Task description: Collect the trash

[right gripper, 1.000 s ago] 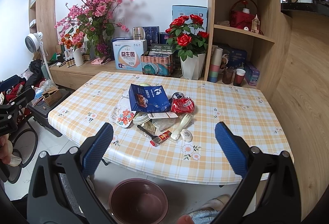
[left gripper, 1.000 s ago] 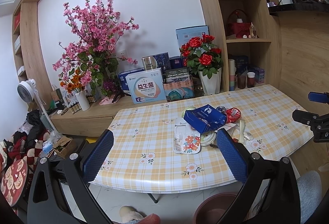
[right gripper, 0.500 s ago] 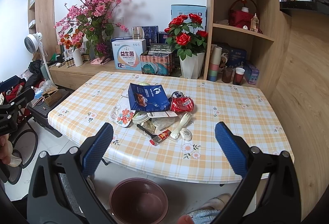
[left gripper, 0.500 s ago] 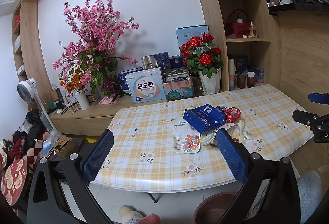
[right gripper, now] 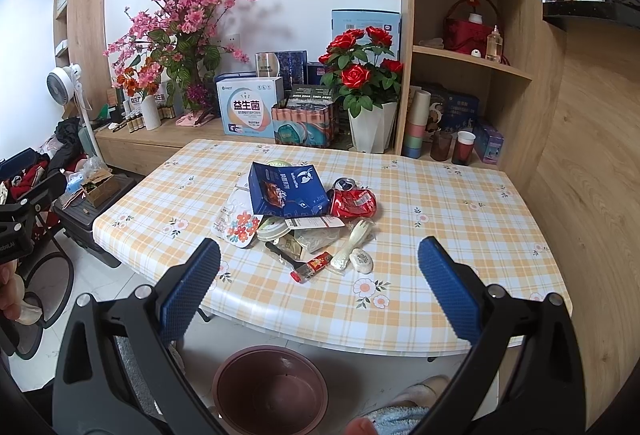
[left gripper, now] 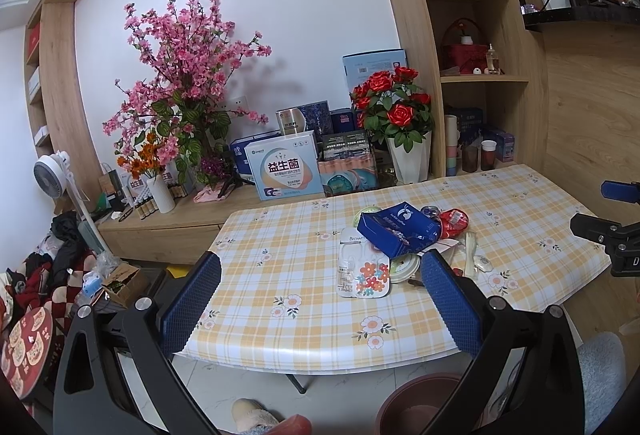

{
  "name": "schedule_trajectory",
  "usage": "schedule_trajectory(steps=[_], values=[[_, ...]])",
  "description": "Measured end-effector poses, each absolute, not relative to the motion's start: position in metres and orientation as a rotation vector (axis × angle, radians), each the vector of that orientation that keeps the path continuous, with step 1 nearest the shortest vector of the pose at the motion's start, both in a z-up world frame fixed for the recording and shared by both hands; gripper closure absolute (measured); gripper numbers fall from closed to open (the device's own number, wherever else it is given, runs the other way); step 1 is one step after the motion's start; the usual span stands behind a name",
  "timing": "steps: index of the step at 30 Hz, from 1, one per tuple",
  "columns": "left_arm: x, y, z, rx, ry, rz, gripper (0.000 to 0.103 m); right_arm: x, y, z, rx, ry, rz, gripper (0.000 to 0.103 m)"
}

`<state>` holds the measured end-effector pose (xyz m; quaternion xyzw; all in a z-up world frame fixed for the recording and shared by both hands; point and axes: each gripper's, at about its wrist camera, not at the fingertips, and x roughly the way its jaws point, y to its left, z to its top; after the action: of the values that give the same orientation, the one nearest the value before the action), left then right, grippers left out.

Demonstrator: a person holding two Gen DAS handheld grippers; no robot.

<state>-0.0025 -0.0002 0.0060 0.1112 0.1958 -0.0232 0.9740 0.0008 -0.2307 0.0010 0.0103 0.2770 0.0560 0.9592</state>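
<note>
A pile of trash lies in the middle of the checked table [right gripper: 440,203]: a blue snack bag [right gripper: 286,189] [left gripper: 394,233], a crushed red can [right gripper: 352,201] [left gripper: 452,221], a flowered white wrapper [right gripper: 240,225] [left gripper: 362,271], a round lid [right gripper: 272,227], a pale plastic spoon [right gripper: 354,241], a small red packet [right gripper: 314,265]. A brown bin [right gripper: 270,389] [left gripper: 420,407] stands on the floor below the table's near edge. My left gripper [left gripper: 320,299] and right gripper [right gripper: 318,287] are both open and empty, held off the table's near edge.
A white pot of red roses [right gripper: 370,115] and boxes [right gripper: 250,107] stand behind the table on a low cabinet. Shelves [right gripper: 472,59] with cups rise at the back right. A fan [left gripper: 50,183], clothes and a box lie on the floor at left.
Both grippers have drifted very slightly; the views are almost the same. Nothing on the table has moved.
</note>
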Motion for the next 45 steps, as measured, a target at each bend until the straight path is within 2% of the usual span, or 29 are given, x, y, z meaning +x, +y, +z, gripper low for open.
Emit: schedule_trajectory(steps=[12, 27, 38, 45], values=[[0.012, 0.006, -0.013, 0.217, 0.429, -0.077, 0.005, 0.006, -0.239, -0.006, 0.043, 0.532, 0.119, 0.005], [0.085, 0.001, -0.064, 0.163, 0.571, -0.117, 0.005, 0.072, -0.243, -0.077, -0.004, 0.575, 0.074, 0.005], [0.158, -0.011, -0.102, 0.064, 0.690, -0.119, 0.005, 0.127, -0.252, -0.139, 0.011, 0.675, 0.039, 0.006], [0.218, -0.037, -0.130, 0.013, 0.780, -0.166, 0.011, 0.164, -0.260, -0.174, 0.041, 0.754, 0.054, 0.006]])
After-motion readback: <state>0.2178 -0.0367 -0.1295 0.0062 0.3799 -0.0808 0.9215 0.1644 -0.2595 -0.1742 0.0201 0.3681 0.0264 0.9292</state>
